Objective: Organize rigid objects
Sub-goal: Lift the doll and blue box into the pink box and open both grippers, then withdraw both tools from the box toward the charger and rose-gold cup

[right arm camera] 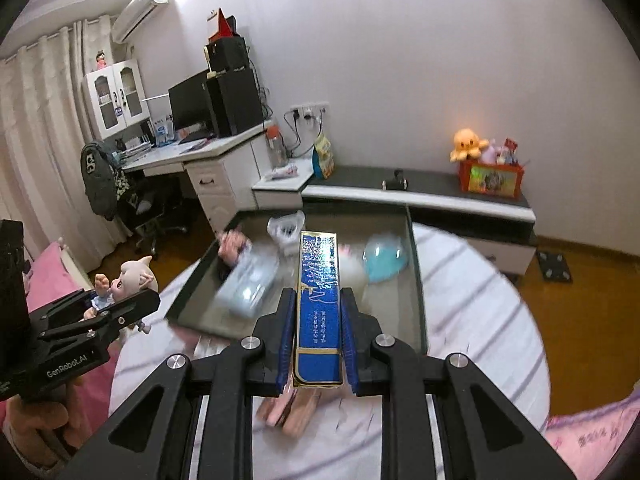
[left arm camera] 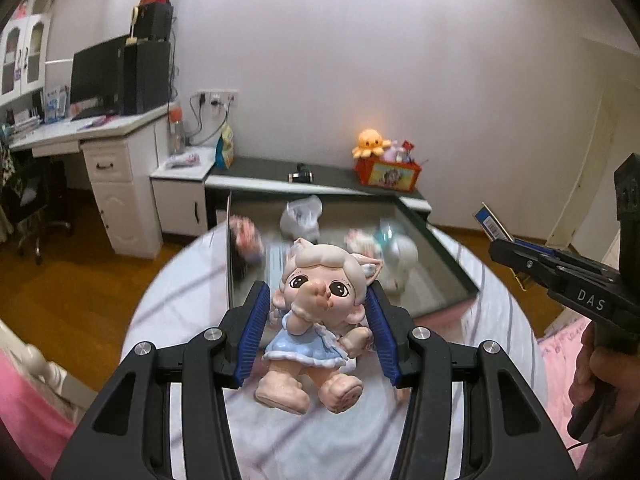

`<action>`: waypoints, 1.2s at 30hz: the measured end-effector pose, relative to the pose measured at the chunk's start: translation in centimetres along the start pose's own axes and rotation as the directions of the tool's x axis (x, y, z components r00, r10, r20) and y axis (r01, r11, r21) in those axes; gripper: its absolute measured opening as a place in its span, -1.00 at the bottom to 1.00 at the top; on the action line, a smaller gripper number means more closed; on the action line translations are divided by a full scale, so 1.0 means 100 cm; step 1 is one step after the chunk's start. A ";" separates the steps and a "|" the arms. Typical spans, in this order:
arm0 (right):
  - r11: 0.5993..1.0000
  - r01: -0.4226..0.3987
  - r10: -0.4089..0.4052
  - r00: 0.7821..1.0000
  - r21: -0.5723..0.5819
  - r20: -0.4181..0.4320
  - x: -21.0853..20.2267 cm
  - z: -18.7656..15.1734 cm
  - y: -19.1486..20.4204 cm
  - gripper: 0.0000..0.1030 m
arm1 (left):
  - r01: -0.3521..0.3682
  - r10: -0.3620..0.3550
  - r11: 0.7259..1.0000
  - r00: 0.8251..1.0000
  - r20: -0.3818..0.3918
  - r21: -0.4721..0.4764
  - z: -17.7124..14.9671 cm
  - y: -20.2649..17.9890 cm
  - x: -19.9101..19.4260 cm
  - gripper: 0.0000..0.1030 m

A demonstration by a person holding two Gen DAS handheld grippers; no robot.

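My left gripper [left arm camera: 316, 316] is shut on a pink-skinned doll figurine [left arm camera: 320, 320] in a blue dress, held above the striped bed cover. It also shows in the right wrist view [right arm camera: 120, 284], at the left. My right gripper [right arm camera: 318, 320] is shut on a long blue box with gold trim [right arm camera: 319, 308], held lengthwise over the open drawer [right arm camera: 416, 280]. The box end also shows in the left wrist view [left arm camera: 494, 226]. The drawer holds a white plastic bag [left arm camera: 302, 218], a light blue round item [right arm camera: 384, 258] and other blurred items.
A low dark-topped cabinet [left arm camera: 260, 172] stands behind the drawer with an orange toy box [left arm camera: 388, 174] and an orange octopus plush [left arm camera: 370, 142]. A white desk [left arm camera: 80, 132] with a monitor is at the left. Pink bedding [right arm camera: 592, 436] lies beside the striped cover.
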State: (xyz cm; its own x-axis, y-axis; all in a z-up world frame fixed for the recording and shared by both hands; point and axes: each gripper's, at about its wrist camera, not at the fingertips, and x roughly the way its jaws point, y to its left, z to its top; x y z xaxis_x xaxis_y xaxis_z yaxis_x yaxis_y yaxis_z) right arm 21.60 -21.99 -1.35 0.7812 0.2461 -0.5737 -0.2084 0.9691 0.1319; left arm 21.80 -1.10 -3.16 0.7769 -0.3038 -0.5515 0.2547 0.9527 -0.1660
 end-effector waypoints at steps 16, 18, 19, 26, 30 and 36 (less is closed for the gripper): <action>0.999 0.047 -0.046 0.996 0.018 -0.082 0.081 0.034 -0.041 -0.59 | 0.046 -0.047 0.999 0.997 -0.054 -0.017 0.041 -0.020 0.097 -0.03; 0.998 0.053 -0.050 0.994 0.022 -0.100 0.089 0.033 -0.046 -0.59 | 0.051 -0.052 0.999 0.996 -0.072 -0.021 0.039 -0.024 0.108 -0.04; 0.998 0.054 -0.051 0.993 0.024 -0.109 0.093 0.031 -0.048 -0.59 | 0.051 -0.052 0.998 0.995 -0.081 -0.020 0.039 -0.025 0.114 -0.03; 0.997 0.059 -0.053 0.990 0.039 -0.133 0.103 0.027 -0.054 -0.42 | 0.011 -0.011 1.000 0.995 -0.100 -0.001 0.041 -0.027 0.127 0.56; 0.996 0.053 -0.046 0.994 0.071 -0.097 0.094 0.028 -0.058 0.66 | -0.024 0.023 1.000 0.999 -0.046 -0.001 0.043 -0.022 0.111 0.88; 0.992 0.056 -0.051 0.997 0.114 -0.050 0.071 0.026 -0.055 1.00 | -0.063 0.063 0.998 0.998 -0.005 -0.012 0.042 -0.013 0.084 0.98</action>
State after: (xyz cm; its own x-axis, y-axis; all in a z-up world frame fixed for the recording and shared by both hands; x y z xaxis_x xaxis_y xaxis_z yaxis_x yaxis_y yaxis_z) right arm 29.88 -25.56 -4.03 0.7604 0.1954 -0.6194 -0.0955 0.9769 0.1910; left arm 30.43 -4.99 -4.10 0.7882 -0.2434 -0.5653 0.1982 0.9699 -0.1412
